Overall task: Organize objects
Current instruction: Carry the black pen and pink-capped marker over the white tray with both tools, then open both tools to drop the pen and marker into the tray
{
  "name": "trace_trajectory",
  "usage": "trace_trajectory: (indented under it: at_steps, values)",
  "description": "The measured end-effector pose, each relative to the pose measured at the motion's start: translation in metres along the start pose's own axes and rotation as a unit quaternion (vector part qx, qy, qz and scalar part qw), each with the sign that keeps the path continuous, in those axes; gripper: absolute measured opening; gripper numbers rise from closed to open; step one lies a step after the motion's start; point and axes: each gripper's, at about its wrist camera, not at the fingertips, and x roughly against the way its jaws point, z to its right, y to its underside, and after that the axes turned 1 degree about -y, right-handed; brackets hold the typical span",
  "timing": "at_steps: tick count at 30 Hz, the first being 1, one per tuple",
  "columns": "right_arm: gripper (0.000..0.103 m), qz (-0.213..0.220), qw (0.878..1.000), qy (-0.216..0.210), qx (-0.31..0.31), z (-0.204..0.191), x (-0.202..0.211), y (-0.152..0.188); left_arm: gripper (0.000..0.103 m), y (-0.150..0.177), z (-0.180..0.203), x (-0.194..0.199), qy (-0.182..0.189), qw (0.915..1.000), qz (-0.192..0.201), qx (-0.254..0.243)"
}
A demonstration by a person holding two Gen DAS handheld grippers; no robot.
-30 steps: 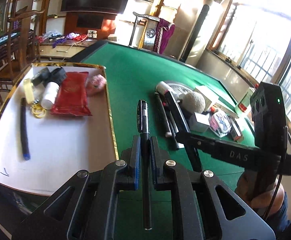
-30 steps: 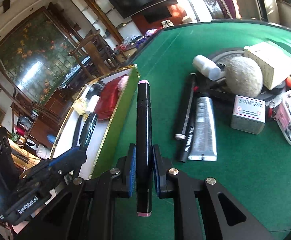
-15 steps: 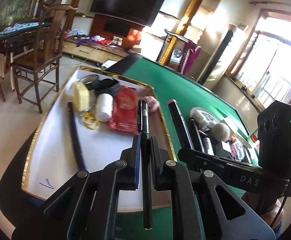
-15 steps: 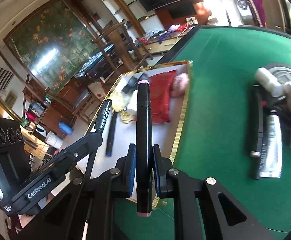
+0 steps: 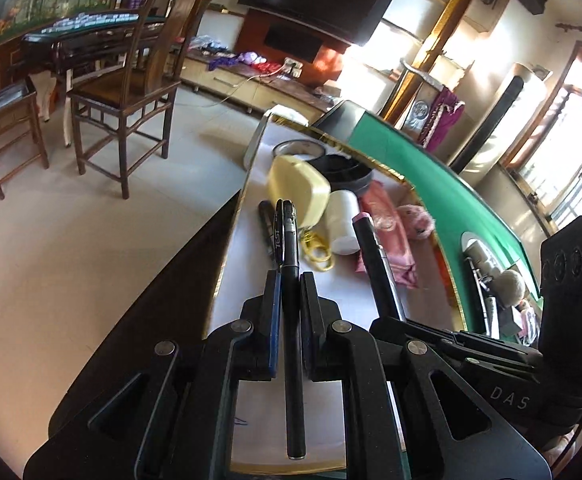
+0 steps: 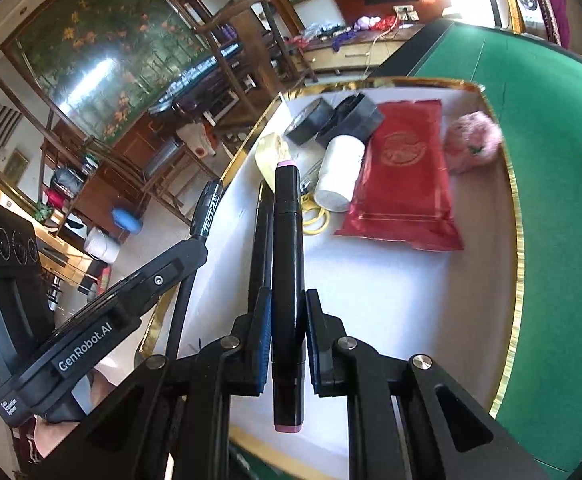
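My left gripper point(image 5: 289, 280) is shut on a thin black pen point(image 5: 291, 300) that points forward over the white gold-rimmed tray point(image 5: 339, 292). My right gripper point(image 6: 285, 300) is shut on a thick black marker with pink ends point(image 6: 287, 264), also held above the tray point(image 6: 411, 300). Each gripper shows in the other's view: the right one with its marker point(image 5: 375, 256) at the right, the left one with its pen point(image 6: 207, 212) at the left. A black pen point(image 6: 262, 240) lies on the tray under the marker.
At the tray's far end lie a red pouch point(image 6: 405, 176), a white cylinder point(image 6: 339, 172), a pink fluffy ball point(image 6: 473, 140), yellow rubber bands point(image 6: 315, 216), a yellow case point(image 5: 299, 188) and black tape rolls point(image 6: 331, 120). Green felt table point(image 6: 551, 120) holds more items at right point(image 5: 499, 292). Wooden chairs point(image 5: 131, 80) stand beyond.
Both grippers have swung left from the green felt to above the white tray, each still holding its pen or marker. The pile of items on the felt has slid off to the right.
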Motion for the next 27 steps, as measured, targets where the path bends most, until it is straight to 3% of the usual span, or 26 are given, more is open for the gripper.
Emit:
trace_trajectory:
  at_steps: [9, 15, 20, 27]
  values:
    - [0.014, -0.029, 1.000, 0.008, -0.005, 0.002, -0.025, 0.005, 0.008, 0.003, -0.002, -0.015, -0.004, 0.9998, -0.015, -0.010]
    - [0.014, -0.030, 0.999, 0.015, 0.006, 0.001, -0.025, 0.007, 0.008, 0.002, 0.009, -0.021, -0.048, 0.9974, -0.016, -0.051]
    - [0.014, -0.025, 0.999, 0.035, 0.030, -0.002, -0.023, 0.009, 0.008, 0.008, 0.017, -0.026, -0.097, 0.9907, -0.019, -0.093]
    - [0.014, -0.027, 0.997, 0.054, 0.058, -0.008, -0.019, 0.014, 0.009, 0.012, 0.022, -0.029, -0.110, 0.9872, -0.031, -0.112]
